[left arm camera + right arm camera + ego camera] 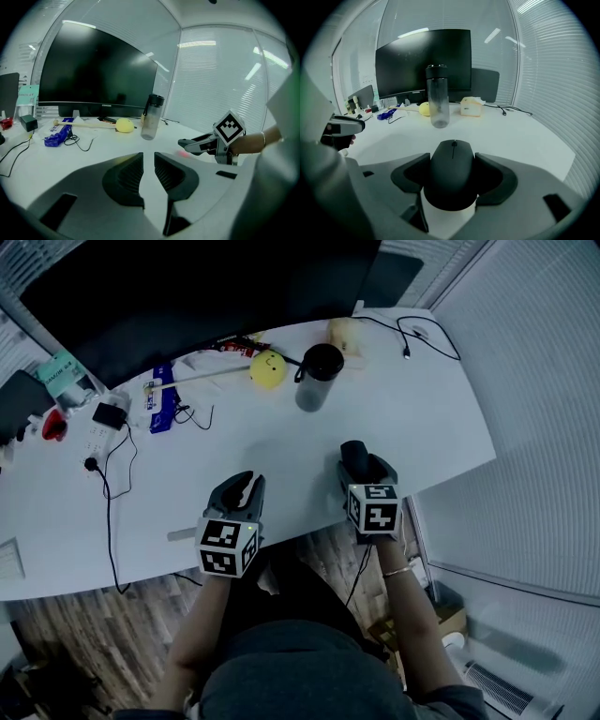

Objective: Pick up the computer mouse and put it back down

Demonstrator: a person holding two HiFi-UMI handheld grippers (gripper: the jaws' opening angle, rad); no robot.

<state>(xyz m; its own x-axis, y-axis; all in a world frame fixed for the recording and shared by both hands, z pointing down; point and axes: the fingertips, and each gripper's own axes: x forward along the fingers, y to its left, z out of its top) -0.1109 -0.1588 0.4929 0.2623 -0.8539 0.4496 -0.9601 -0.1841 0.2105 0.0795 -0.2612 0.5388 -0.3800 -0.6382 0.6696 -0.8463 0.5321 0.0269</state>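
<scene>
A black computer mouse (452, 173) sits between the jaws of my right gripper (453, 165), which press on both its sides. In the head view the mouse (353, 457) and the right gripper (361, 468) are over the white table (441, 418), near its front edge, right of centre. White table surface shows under the mouse; whether it touches the table I cannot tell. My left gripper (244, 489) hovers to the left of it, near the front edge. Its jaws (148, 161) stand almost together with nothing between them. The right gripper (190, 143) also shows off to the right in the left gripper view.
A clear bottle with a dark lid (318, 377) stands behind the mouse. A yellow ball (268, 368), a stick, a blue packet (161, 399) and a pale block (344, 332) lie in front of the dark monitor (187, 287). Cables (108, 479) and a power strip are at the left.
</scene>
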